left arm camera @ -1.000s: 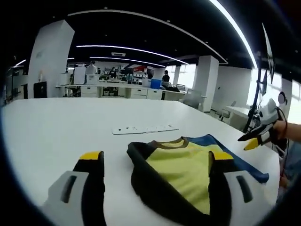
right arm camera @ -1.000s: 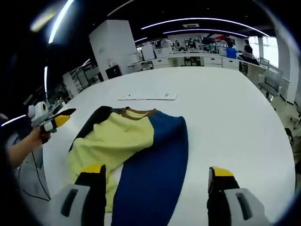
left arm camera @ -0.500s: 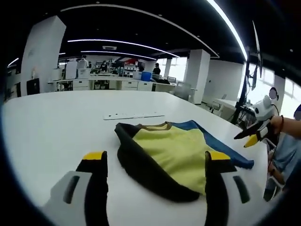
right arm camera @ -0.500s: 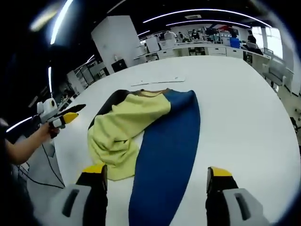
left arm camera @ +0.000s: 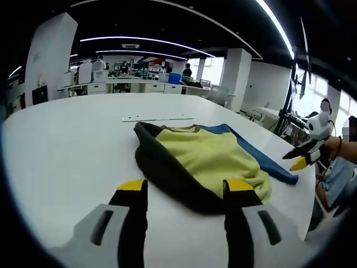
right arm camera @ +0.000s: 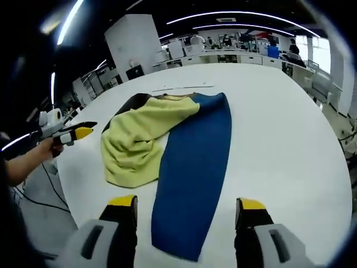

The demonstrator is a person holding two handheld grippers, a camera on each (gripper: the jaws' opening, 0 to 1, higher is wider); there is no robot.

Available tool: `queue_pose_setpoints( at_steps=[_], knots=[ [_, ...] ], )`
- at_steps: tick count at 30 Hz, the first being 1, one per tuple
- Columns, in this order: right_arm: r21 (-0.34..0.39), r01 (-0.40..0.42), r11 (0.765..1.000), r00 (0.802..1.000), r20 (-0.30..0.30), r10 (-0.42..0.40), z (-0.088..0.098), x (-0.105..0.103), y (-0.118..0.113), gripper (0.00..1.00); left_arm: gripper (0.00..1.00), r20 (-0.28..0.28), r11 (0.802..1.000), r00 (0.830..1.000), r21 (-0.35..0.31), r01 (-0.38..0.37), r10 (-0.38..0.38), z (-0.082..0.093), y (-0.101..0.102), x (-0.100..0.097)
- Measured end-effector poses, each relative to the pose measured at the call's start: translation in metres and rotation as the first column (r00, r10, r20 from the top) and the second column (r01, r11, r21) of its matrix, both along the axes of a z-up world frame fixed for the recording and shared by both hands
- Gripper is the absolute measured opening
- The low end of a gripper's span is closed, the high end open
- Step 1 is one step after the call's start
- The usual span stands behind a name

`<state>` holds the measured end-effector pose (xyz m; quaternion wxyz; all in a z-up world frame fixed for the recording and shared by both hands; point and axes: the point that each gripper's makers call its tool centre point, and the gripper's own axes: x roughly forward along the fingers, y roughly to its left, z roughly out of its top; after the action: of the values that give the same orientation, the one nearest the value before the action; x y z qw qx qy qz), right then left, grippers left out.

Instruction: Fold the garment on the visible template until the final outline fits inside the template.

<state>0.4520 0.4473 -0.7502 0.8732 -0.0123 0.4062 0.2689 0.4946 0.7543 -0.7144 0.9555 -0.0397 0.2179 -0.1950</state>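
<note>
**Both grippers apart above the garment**

While you hold both tools over the white round table (right arm camera: 290, 139), the yellow, blue and black cloth garment (right arm camera: 167, 139) lies crumpled near its middle. Your left gripper (left arm camera: 184, 192) has its jaws spread and grasps nothing; the garment is at 12 o'clock. Your right gripper (right arm camera: 184, 204) is also released, above the blue panel. A thin white strip (left arm camera: 158, 118) lies beyond the collar.

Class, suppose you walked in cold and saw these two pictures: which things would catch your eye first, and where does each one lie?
First the garment, a crumpled yellow, blue and black top lying on the big white table, with its blue panel stretching toward the right tool. Next the yellow-tipped jaws of the left tool, open just short of the garment's black edge. Behind the collar, a thin white strip lies flat on the table.
</note>
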Motion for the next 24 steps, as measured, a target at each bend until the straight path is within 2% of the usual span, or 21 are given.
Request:
queue_pose_setpoints(
  at_steps=[5, 8, 9, 11, 13, 15, 21, 24],
  knots=[
    [-0.007, 0.037, 0.999, 0.999, 0.005, -0.037, -0.008, -0.004, -0.001, 0.59, 0.4, -0.027, 1.0, 1.0, 0.007, -0.005, 0.005, -0.011, -0.006, 0.0],
    [0.027, 0.101, 0.995, 0.995, -0.024, -0.1, -0.014, -0.008, 0.0, 0.55, 0.34, -0.049, 1.0, 0.999, 0.013, 0.003, -0.003, -0.017, -0.011, 0.0],
    [0.017, 0.096, 0.995, 0.995, -0.018, -0.095, -0.015, -0.008, -0.001, 0.54, 0.31, -0.055, 1.0, 0.998, 0.016, 0.008, -0.007, -0.019, -0.012, 0.0],
    [-0.06, 0.092, 0.994, 0.996, 0.005, -0.092, -0.019, -0.009, -0.009, 0.53, 0.28, -0.07, 0.999, 0.997, 0.036, 0.015, -0.012, -0.024, -0.015, 0.0],
    [-0.065, 0.109, 0.992, 0.994, 0.01, -0.109, -0.02, -0.011, -0.008, 0.53, 0.26, -0.075, 0.999, 0.997, 0.042, 0.025, -0.022, -0.027, -0.018, 0.0],
    [-0.053, 0.17, 0.984, 0.985, 0.008, -0.17, -0.021, -0.011, -0.011, 0.52, 0.25, -0.087, 0.999, 0.996, 0.045, 0.029, -0.025, -0.03, -0.02, -0.001],
    [-0.099, 0.186, 0.978, 0.982, 0.033, -0.183, -0.022, -0.013, -0.012, 0.45, 0.2, -0.111, 0.999, 0.994, 0.041, 0.014, -0.01, -0.036, -0.022, 0.0],
    [-0.095, 0.205, 0.974, 0.979, 0.04, -0.202, -0.022, -0.015, -0.012, 0.41, 0.17, -0.11, 0.999, 0.994, 0.035, 0.003, 0.001, -0.036, -0.022, 0.001]
  ],
)
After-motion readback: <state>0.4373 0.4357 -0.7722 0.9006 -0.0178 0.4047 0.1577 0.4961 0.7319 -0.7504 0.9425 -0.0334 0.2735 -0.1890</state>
